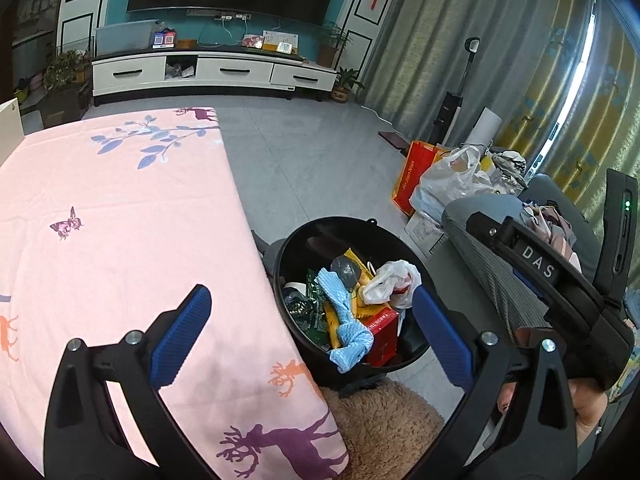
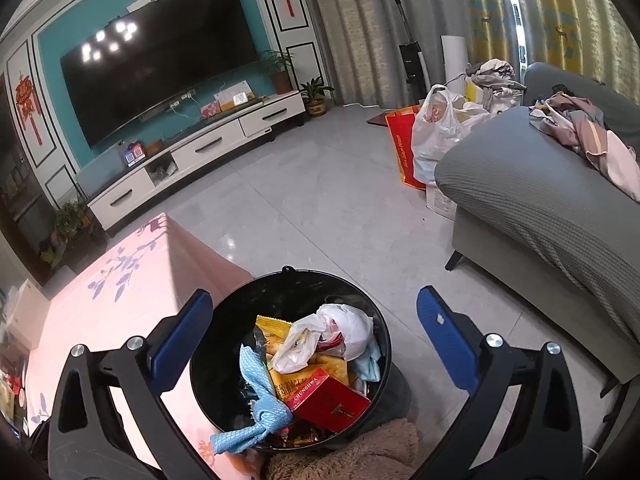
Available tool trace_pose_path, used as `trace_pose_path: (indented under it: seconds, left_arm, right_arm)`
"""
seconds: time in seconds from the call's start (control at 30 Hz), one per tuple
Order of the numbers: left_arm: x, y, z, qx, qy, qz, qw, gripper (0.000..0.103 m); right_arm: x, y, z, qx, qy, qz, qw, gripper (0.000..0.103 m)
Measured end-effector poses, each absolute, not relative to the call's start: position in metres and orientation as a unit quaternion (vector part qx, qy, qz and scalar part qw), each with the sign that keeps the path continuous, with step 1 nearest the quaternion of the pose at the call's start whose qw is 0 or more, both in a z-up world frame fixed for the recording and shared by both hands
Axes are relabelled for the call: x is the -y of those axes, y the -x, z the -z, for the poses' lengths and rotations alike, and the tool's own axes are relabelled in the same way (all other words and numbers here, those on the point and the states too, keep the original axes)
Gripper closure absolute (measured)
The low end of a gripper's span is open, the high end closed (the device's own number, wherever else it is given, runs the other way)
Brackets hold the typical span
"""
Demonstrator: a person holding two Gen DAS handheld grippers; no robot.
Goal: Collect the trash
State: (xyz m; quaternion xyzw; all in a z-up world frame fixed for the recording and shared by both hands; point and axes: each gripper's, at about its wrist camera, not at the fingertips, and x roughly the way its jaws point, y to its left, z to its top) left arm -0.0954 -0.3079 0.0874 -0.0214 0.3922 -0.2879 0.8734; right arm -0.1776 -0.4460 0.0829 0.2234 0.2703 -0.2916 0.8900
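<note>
Both the left gripper and right gripper hang wide open and empty, the black bin of trash just below and ahead of them, where the blue cloth draped over its near rim could slip out if nudged

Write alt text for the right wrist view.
The open, empty right gripper hangs over a black bin holding a red box, blue cloth and white bag. Pink table left, grey sofa right.
</note>
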Motion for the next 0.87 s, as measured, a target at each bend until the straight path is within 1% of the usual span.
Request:
trace_pose_path:
  seconds: [0.87]
  left_arm:
    - [0.3095,0.0994,-0.0827,-0.404,0.019,0.292,0.867,0.003]
  right_arm:
    - [0.4392,0.1682,-0.0778,-0.288,-0.201,0.293,0.889,0.003]
